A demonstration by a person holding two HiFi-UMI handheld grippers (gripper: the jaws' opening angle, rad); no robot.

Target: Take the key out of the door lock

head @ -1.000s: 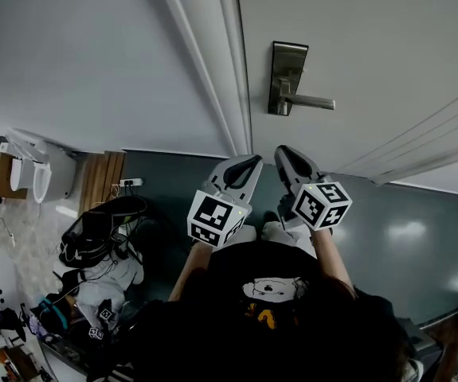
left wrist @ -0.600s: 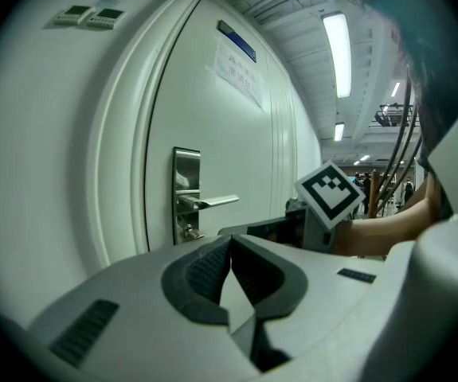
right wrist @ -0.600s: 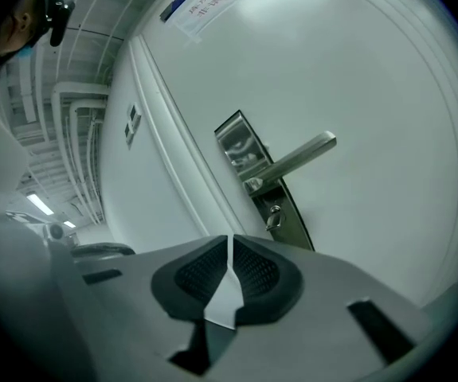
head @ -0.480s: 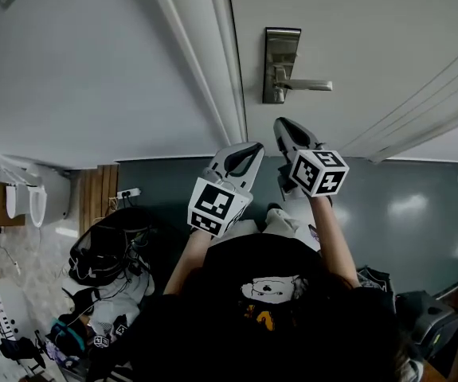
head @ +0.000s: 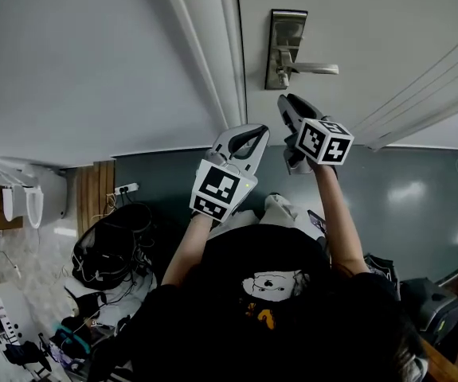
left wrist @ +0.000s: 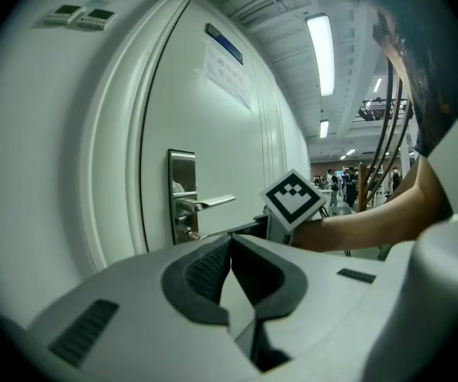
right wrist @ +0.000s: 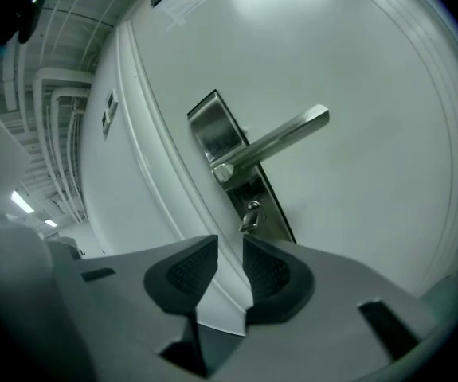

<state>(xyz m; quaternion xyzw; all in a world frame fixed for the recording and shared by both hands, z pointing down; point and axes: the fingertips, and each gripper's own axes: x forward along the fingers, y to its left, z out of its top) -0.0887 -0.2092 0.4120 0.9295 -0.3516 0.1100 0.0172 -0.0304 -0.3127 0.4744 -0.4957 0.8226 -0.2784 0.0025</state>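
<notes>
The steel lock plate [head: 285, 44] with its lever handle [head: 315, 68] sits on the white door [head: 388, 30]. In the right gripper view a small key [right wrist: 250, 216] sticks out of the plate [right wrist: 227, 153] below the lever [right wrist: 283, 138]. My right gripper [right wrist: 230, 247] points at the key from just short of it. Its jaws are opening, with nothing between them. In the head view the right gripper [head: 287, 104] hangs just under the plate. My left gripper [head: 247, 136] is lower and left, by the door frame, shut and empty; its pads meet [left wrist: 230, 243].
The white door frame [head: 227, 62] runs left of the lock, with plain wall [head: 93, 70] beyond. Bags and cables [head: 105, 249] lie on the dark floor at the left, near a wall socket [head: 127, 188]. The person's arms and torso [head: 276, 293] fill the lower middle.
The right gripper has climbed from waist height to just below the lock plate. The left gripper has risen a little and stays beside the door frame.
</notes>
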